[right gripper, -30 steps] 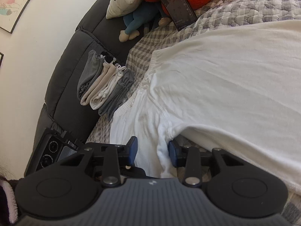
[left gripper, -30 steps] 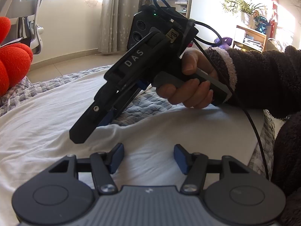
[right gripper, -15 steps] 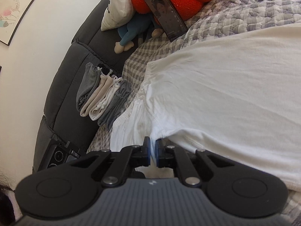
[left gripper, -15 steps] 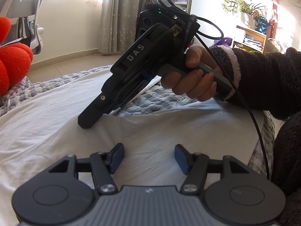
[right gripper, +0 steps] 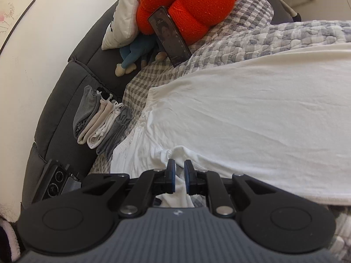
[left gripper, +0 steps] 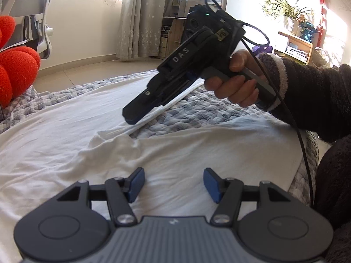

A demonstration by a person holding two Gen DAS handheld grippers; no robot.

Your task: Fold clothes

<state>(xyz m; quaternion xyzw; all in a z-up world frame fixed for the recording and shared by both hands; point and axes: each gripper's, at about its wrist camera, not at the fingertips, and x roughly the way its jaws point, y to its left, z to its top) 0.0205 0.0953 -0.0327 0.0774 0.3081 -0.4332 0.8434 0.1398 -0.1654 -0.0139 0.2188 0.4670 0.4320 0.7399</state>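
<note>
A phone (right gripper: 169, 34) leans against the red cushion (right gripper: 193, 6).

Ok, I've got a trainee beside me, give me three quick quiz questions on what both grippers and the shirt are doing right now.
1. True or false: the left gripper has its jaws open over the white shirt.
2. What does the right gripper pinch? A) a sock B) the white shirt C) the phone
3. Fill in: the folded socks lie on the dark ____.

Key: 1 true; 2 B; 3 sofa.
</note>
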